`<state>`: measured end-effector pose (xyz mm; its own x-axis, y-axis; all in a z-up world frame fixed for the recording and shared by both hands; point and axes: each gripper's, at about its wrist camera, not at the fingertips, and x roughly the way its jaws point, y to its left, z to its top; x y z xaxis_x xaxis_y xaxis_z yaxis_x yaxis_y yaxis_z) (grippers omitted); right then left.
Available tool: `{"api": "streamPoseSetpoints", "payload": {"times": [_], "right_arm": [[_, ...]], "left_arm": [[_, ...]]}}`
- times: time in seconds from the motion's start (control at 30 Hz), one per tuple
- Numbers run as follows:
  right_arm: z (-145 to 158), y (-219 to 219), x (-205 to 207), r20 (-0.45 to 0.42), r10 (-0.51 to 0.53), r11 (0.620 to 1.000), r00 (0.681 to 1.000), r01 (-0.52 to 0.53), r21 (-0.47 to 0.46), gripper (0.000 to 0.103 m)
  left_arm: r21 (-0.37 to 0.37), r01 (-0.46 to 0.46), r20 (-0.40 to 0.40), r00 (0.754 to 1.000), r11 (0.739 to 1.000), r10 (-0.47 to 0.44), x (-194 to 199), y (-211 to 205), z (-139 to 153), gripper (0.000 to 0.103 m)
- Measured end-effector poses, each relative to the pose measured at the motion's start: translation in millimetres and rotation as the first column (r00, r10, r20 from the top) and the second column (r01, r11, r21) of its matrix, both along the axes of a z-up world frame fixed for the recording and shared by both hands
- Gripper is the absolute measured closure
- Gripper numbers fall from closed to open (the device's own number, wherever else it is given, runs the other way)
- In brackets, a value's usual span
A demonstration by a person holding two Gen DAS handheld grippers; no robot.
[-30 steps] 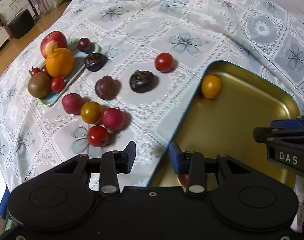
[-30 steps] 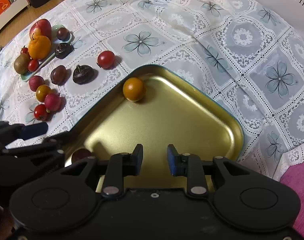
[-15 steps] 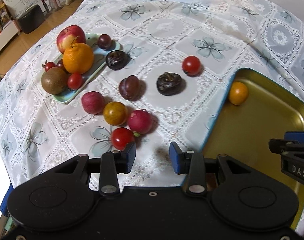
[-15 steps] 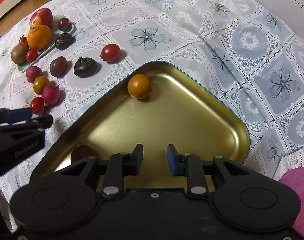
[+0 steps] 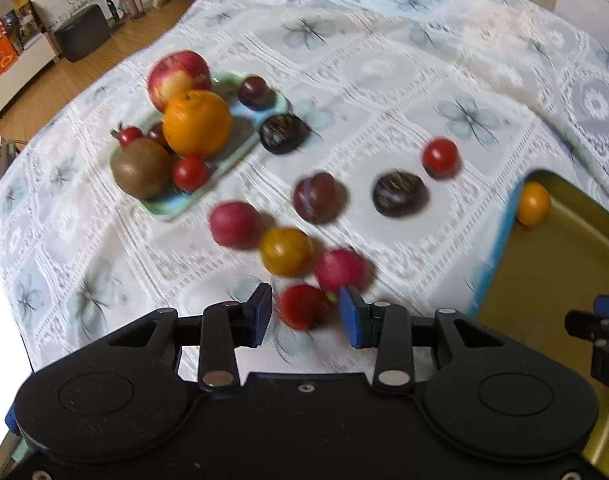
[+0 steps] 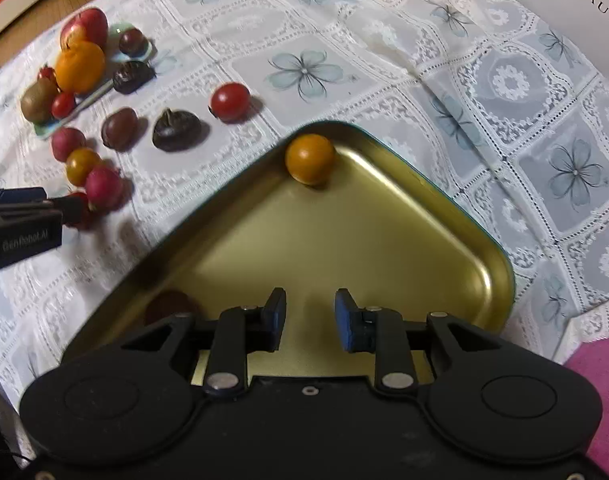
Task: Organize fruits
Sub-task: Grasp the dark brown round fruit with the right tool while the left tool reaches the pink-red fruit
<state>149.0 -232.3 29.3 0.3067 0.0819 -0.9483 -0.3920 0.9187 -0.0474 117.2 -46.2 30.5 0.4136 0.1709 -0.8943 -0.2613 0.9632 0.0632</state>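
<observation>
My left gripper (image 5: pixel 305 316) is open, its fingers on either side of a red tomato (image 5: pixel 302 306) on the tablecloth. Close behind it lie a pink-red fruit (image 5: pixel 338 270), a yellow tomato (image 5: pixel 284 251), a red plum (image 5: pixel 233 224), a dark plum (image 5: pixel 316 197), a dark wrinkled fruit (image 5: pixel 400 194) and another red tomato (image 5: pixel 440 157). My right gripper (image 6: pixel 309 320) is open and empty above the gold tray (image 6: pixel 384 248), which holds an orange tomato (image 6: pixel 310 158) in its far corner and a dark fruit (image 6: pixel 170 306) near its left edge.
A light green plate (image 5: pixel 176 200) at the left holds an apple (image 5: pixel 178 76), an orange (image 5: pixel 196 123), a kiwi (image 5: pixel 141 168) and small fruits. A white box (image 6: pixel 584 0) stands at the back right. A pink cushion (image 6: pixel 600 364) lies at the table's right edge.
My left gripper has moved left, away from the gold tray, and closed in on the red tomato, which now sits between its fingers. My right gripper has stayed above the tray.
</observation>
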Motion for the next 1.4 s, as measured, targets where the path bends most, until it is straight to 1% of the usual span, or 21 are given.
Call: {"api": "streamPoseSetpoints", "payload": {"times": [0.1, 0.17, 0.23, 0.3, 0.33, 0.43, 0.5, 0.57, 0.67, 0.77, 0.83, 0.93, 0.97, 1.03, 1.13, 1.27, 1.4], "right_arm": [[4.7, -1.6, 2.4, 0.024, 0.001, 0.998, 1.000, -0.003, 0.067, 0.062], [8.0, -2.5, 3.4, 0.031, -0.023, 0.995, 0.999, 0.020, 0.097, 0.059], [12.9, 2.4, 0.5, 0.070, -0.032, 0.995, 0.997, 0.026, 0.093, 0.054], [17.3, 9.7, -2.9, 0.115, -0.036, 0.996, 0.993, 0.027, 0.081, 0.051], [18.3, 12.6, -4.0, 0.122, -0.038, 0.995, 0.992, 0.027, 0.094, 0.051], [16.6, 19.4, -4.0, 0.093, -0.038, 0.986, 0.995, 0.023, 0.163, 0.051], [11.2, 24.3, -1.9, 0.053, -0.049, 0.983, 0.997, 0.039, 0.180, 0.052], [5.4, 33.3, -1.7, 0.034, -0.049, 0.985, 0.998, 0.043, 0.167, 0.052], [5.9, 46.5, -6.2, 0.081, -0.045, 0.988, 0.996, 0.032, 0.153, 0.052], [8.1, 65.3, -5.1, 0.111, -0.008, 0.990, 0.994, -0.008, 0.138, 0.052], [9.1, 77.8, 1.1, 0.122, -0.022, 0.992, 0.992, 0.006, 0.126, 0.052], [7.6, 94.1, 16.7, 0.111, -0.046, 0.991, 0.993, 0.032, 0.128, 0.052], [5.1, 101.2, 24.0, 0.104, -0.057, 0.993, 0.993, 0.046, 0.106, 0.052], [-0.9, 112.2, 37.4, 0.067, -0.070, 0.995, 0.995, 0.065, 0.069, 0.052], [-10.5, 122.8, 55.4, 0.009, -0.083, 0.994, 0.997, 0.082, 0.072, 0.052], [-18.8, 136.0, 70.0, 0.003, -0.082, 0.994, 0.997, 0.081, 0.066, 0.052], [-28.2, 150.7, 81.2, -0.014, -0.081, 0.996, 0.997, 0.081, 0.039, 0.051]], "left_arm": [[0.026, -0.021, 0.038, 0.999, 0.999, 0.020, 5.2, 13.9, 6.5, 0.052], [0.037, -0.036, 0.058, 0.998, 0.999, 0.033, 8.6, 24.1, 9.2, 0.052], [0.043, -0.041, 0.061, 0.997, 0.998, 0.038, 13.6, 33.9, 8.9, 0.052], [0.048, -0.049, 0.060, 0.997, 0.998, 0.046, 18.5, 43.3, 6.3, 0.052], [0.048, -0.054, 0.060, 0.997, 0.997, 0.051, 19.8, 48.3, 4.7, 0.052], [0.018, -0.074, 0.067, 0.995, 0.997, 0.072, 22.5, 66.4, -0.6, 0.052], [-0.012, -0.092, 0.064, 0.994, 0.996, 0.093, 25.3, 79.2, -5.0, 0.052], [-0.025, -0.102, 0.047, 0.994, 0.994, 0.103, 29.6, 87.8, -11.0, 0.053], [-0.037, -0.090, 0.016, 0.996, 0.995, 0.091, 35.7, 95.7, -18.1, 0.053], [-0.052, -0.080, 0.023, 0.996, 0.995, 0.082, 35.9, 101.6, -19.4, 0.052], [-0.057, -0.061, 0.025, 0.998, 0.996, 0.063, 35.4, 104.2, -19.8, 0.052], [-0.072, -0.056, 0.030, 0.998, 0.996, 0.058, 33.5, 108.1, -20.9, 0.052], [-0.075, -0.049, 0.030, 0.998, 0.996, 0.051, 33.2, 108.5, -20.7, 0.052], [-0.081, -0.038, 0.028, 0.999, 0.996, 0.040, 33.1, 109.8, -19.7, 0.052], [-0.111, -0.044, 0.029, 0.998, 0.993, 0.048, 33.3, 115.2, -18.1, 0.052], [-0.144, -0.042, 0.034, 0.998, 0.989, 0.048, 33.3, 121.5, -16.7, 0.053], [-0.164, -0.040, 0.041, 0.998, 0.986, 0.048, 33.4, 125.5, -16.2, 0.053]]}}
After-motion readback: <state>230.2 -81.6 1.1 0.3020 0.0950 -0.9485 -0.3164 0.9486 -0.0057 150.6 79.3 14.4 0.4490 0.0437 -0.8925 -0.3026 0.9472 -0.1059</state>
